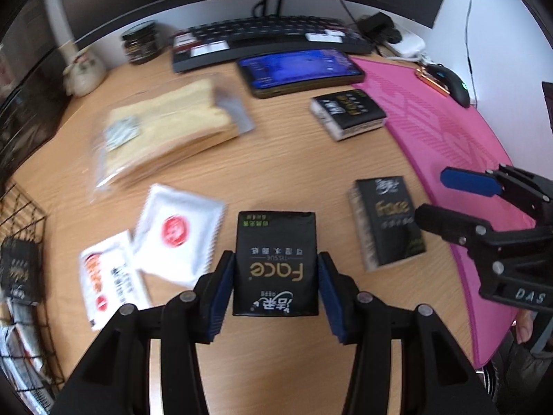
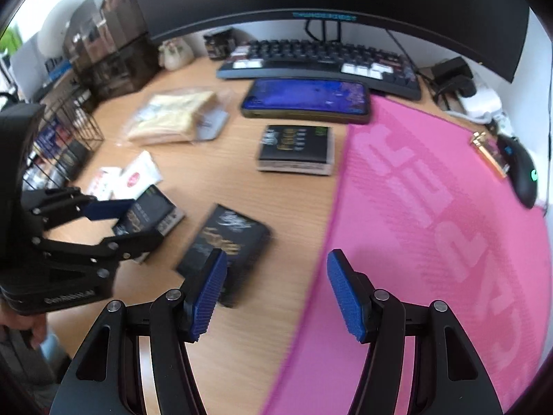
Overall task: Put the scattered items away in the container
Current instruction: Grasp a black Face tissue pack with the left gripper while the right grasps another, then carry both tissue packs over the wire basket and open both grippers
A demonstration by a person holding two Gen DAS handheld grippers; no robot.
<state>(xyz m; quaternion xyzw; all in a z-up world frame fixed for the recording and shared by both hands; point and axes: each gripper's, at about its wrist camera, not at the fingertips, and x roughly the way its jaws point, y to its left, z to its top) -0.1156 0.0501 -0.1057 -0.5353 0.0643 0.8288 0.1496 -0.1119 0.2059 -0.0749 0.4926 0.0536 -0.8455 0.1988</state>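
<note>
Your left gripper [image 1: 276, 269] is clamped on a black tissue pack [image 1: 276, 263], a blue pad pressed to each long side, so the pack's long axis runs straight out along the fingers; it seems lifted clear of the wooden desk [image 1: 293, 173], though the blur leaves that uncertain. What the coming move turns on is the wire basket [image 1: 24, 228]: it stands at the left edge of the desk, to the left of the held pack, with the two white sachets [image 1: 179, 231] lying between, so the pack has to travel leftward over them; your left hand is plainly the nearer one. That gripper tilts steeply down at the desk; I would judge it must rise enough to clear the basket's rim before letting go.

Your right gripper [image 2: 276, 290] has its jaws apart and nothing between the pads; it points down over the seam where the desk meets the pink mat [image 2: 432, 207]. A second tissue pack [image 2: 224, 245] lies flat just left of its left pad, long axis slanting away up to the right; a third pack [image 2: 295, 148] lies farther back near the phone [image 2: 306, 100]; the bag of bread [image 2: 172, 117] sits toward the back left.
</note>
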